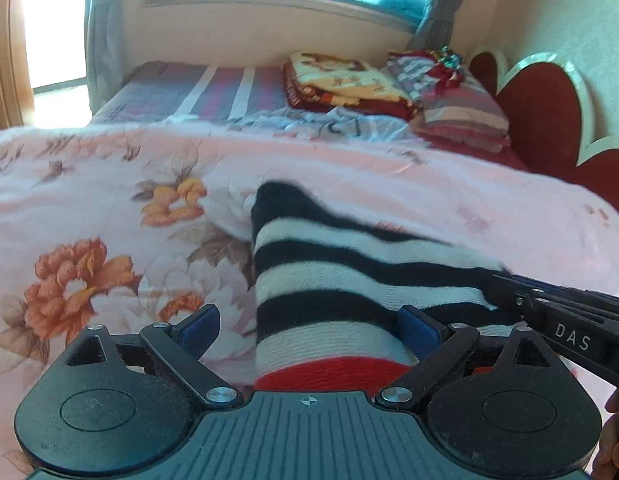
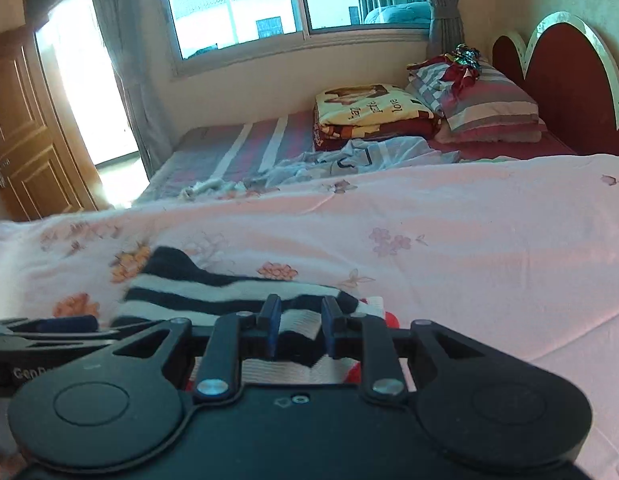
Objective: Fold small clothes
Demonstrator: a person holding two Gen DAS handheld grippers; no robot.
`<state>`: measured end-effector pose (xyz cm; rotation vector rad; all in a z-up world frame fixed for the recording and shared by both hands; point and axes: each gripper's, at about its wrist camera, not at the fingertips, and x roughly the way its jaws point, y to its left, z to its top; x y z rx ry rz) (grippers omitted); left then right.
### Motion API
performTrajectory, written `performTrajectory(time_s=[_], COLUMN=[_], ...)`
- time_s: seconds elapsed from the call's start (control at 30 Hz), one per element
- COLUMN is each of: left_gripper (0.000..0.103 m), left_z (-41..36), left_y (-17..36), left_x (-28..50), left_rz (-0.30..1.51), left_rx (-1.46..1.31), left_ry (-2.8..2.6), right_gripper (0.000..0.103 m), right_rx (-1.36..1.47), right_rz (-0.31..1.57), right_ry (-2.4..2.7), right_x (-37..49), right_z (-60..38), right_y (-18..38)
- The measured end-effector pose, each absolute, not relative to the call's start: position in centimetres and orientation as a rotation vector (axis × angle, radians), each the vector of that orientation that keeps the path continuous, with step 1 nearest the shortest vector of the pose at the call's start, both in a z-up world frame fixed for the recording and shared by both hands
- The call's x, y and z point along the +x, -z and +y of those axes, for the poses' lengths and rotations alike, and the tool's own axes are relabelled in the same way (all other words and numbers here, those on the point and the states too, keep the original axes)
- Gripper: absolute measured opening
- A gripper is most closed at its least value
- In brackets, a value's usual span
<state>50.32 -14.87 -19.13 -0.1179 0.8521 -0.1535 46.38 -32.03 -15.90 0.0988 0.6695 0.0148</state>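
Note:
A small knit garment with black and white stripes and a red band lies on the pink floral blanket. My left gripper is open wide, its blue pads standing on either side of the garment's near end without touching it. My right gripper reaches in from the right at the garment's edge. In the right wrist view the right gripper has a narrow gap between its fingers, the striped garment lies just under and beyond them, and the pads do not press on it. The left gripper shows at the left edge.
Beyond the pink blanket lie a crumpled light blue garment, a folded yellow and red blanket and a striped pillow against a red headboard. A wooden door stands at the far left. A hand holds the right gripper.

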Motion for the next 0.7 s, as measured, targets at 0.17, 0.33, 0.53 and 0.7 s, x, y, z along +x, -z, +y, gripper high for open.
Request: performTrajectory(time_s=[0.17, 0.33, 0.53, 0.7], left_gripper=[0.095, 0.095, 0.095, 0.095], left_z=[-14.3, -14.5, -14.4, -14.0], left_y=[20.7, 20.7, 19.8, 19.4], left_x=[50.6, 50.5, 49.0, 46.5], left_rz=[0.839, 0.826, 0.829, 0.815], left_rx=[-0.176, -0.160, -0.161, -0.189], left_ry=[0.150, 0.138, 0.113, 0.115], right_gripper=[0.025, 0.026, 0.028, 0.031], right_rx=[0.022, 0.046, 0.052, 0.110], right_rz=[0.626, 0.616, 0.617, 0.619], right_ry=[-0.037, -0.050, -0.056, -0.076], right_x=[46.6, 46.8, 46.9, 46.1], right_z=[-31.9, -32.4, -32.5, -33.1], right_y=[19.7, 19.8, 19.3, 17.9])
